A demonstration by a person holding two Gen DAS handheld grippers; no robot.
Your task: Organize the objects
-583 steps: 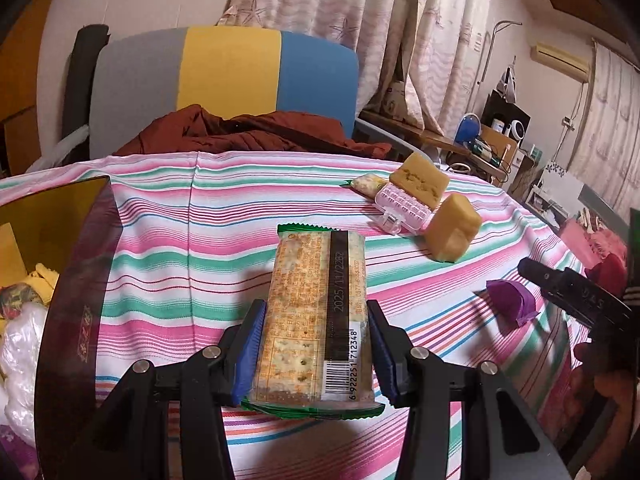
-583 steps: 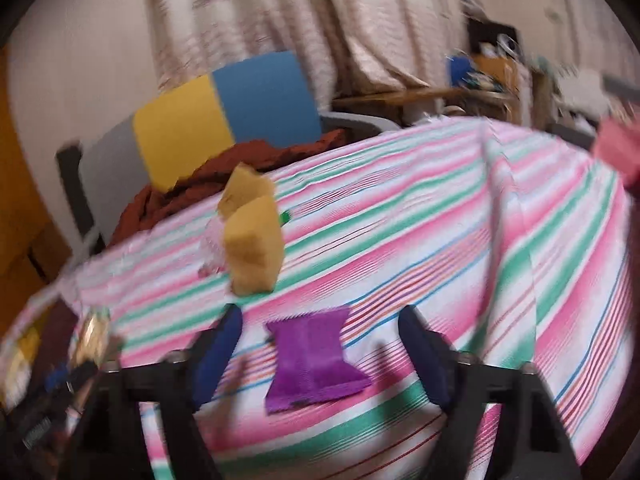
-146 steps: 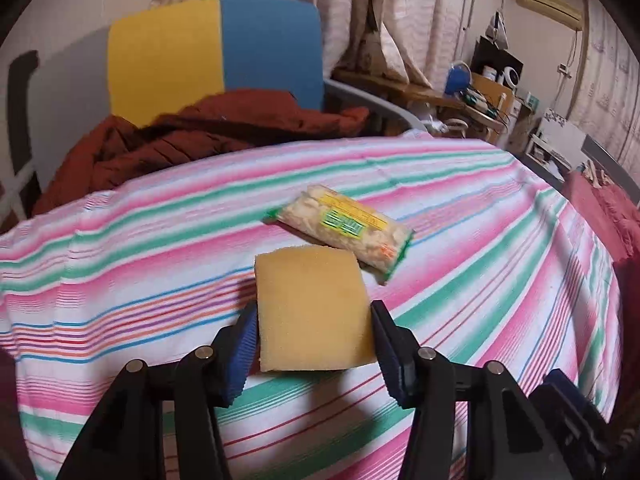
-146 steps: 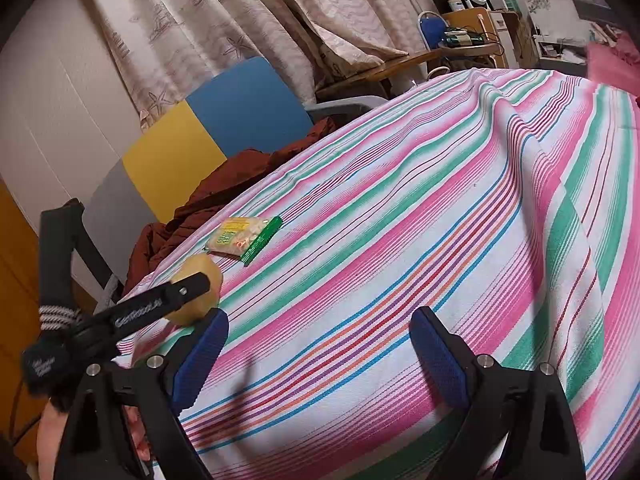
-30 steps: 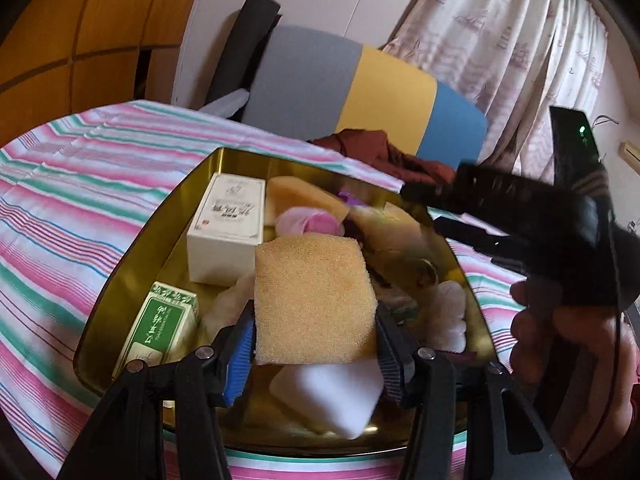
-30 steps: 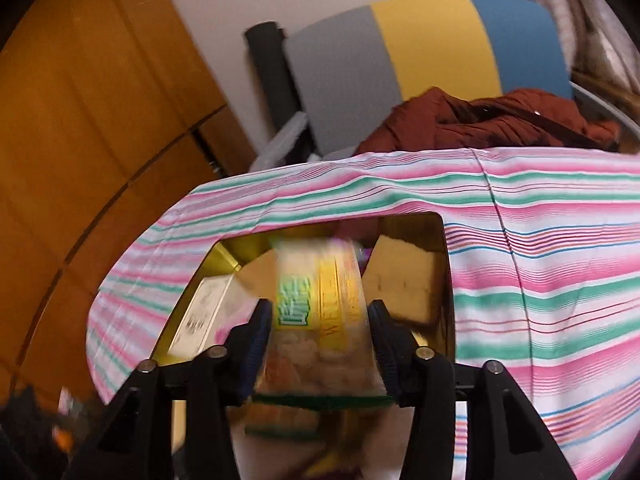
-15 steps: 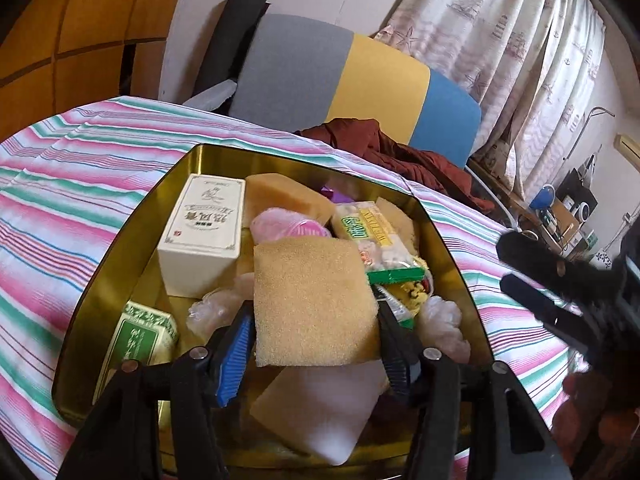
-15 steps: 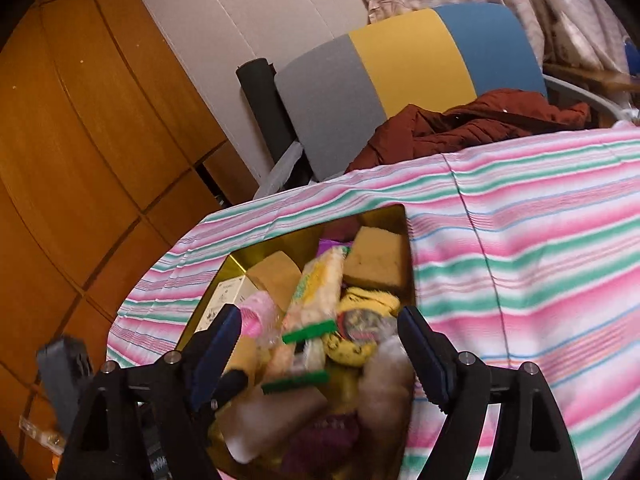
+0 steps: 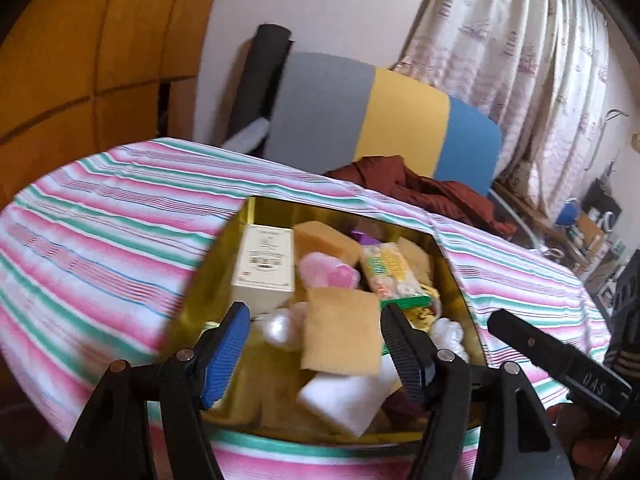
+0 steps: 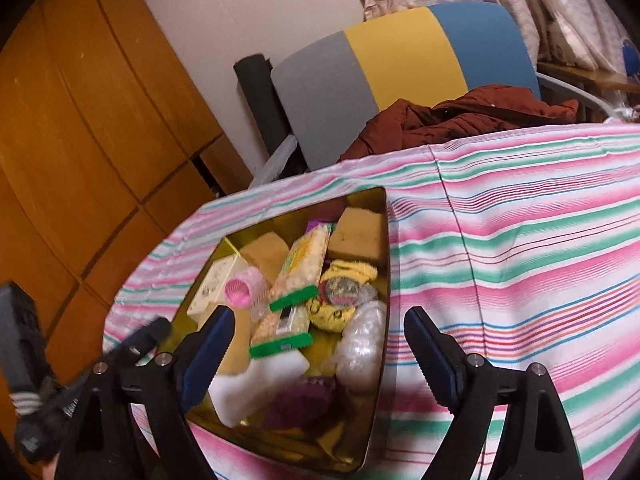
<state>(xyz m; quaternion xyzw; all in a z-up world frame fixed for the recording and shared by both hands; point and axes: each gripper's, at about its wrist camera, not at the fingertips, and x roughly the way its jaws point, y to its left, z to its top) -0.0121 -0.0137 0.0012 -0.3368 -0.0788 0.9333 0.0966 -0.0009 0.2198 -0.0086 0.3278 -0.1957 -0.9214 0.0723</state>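
Observation:
A gold tin (image 9: 208, 280) (image 10: 382, 240) on the striped tablecloth holds several items: a cream box (image 9: 264, 266), a pink roller (image 10: 244, 290), snack packs (image 10: 304, 264) and sponges (image 10: 356, 232). My left gripper (image 9: 316, 324) is open above the tin. A yellow sponge (image 9: 340, 332) lies loose between its fingers, on top of a white block (image 9: 344, 396). My right gripper (image 10: 316, 340) is open and empty above the tin's right side. It shows at the right of the left wrist view (image 9: 560, 364).
A grey, yellow and blue chair (image 9: 384, 120) with a dark red jacket (image 10: 460, 120) stands behind the table. Wooden panels (image 10: 80, 120) are to the left. Curtains (image 9: 520, 60) and cluttered shelves are at the far right. Striped cloth (image 10: 520, 260) lies right of the tin.
My left gripper has opened and let go of the yellow sponge, which now rests in the tin. My right gripper released the snack pack into the tin a moment earlier and stays open.

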